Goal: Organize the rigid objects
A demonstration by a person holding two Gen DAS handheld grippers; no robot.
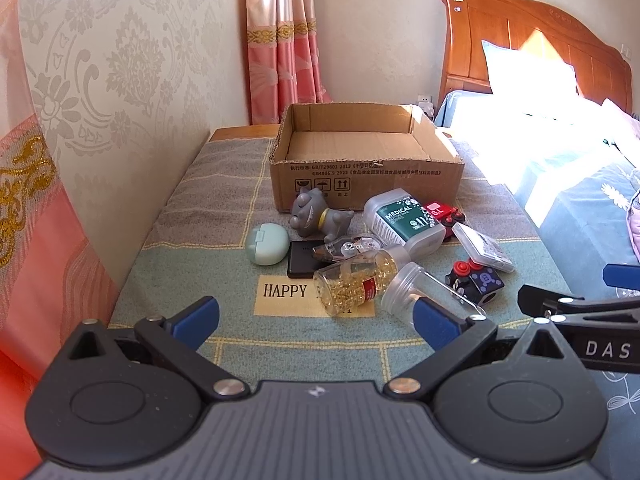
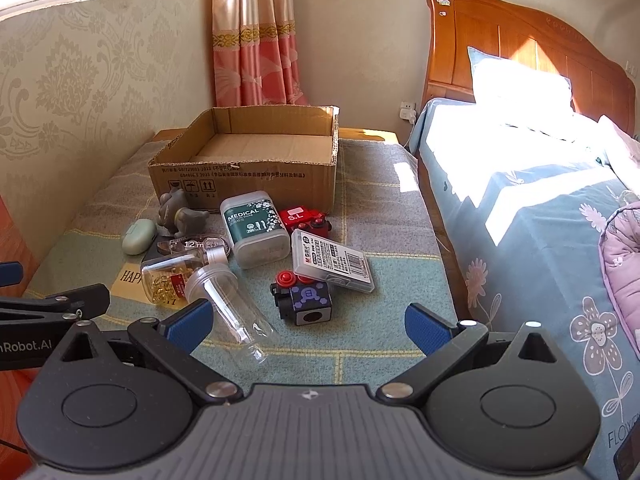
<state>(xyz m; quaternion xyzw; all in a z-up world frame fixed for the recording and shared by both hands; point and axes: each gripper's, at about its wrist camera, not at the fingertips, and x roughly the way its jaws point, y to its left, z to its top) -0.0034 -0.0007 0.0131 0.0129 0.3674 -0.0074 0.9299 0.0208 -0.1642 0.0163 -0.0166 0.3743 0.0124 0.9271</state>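
Both claws spread wide, holding nothing: my left gripper [image 1: 316, 322], right gripper [image 2: 308, 326]. Clear plastic tube [image 2: 230, 310] lies on its side nearest the right gripper, empty brown cardboard box [image 2: 244, 178] beyond. Judging light, slick, round; I'd pinch across mid-barrel.

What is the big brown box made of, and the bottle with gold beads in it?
The box looks like corrugated cardboard: matt brown, with ragged cut edges and printed marks. The bottle looks like clear glossy plastic, maybe glass; you see the golden capsules through it, and light glints on it.
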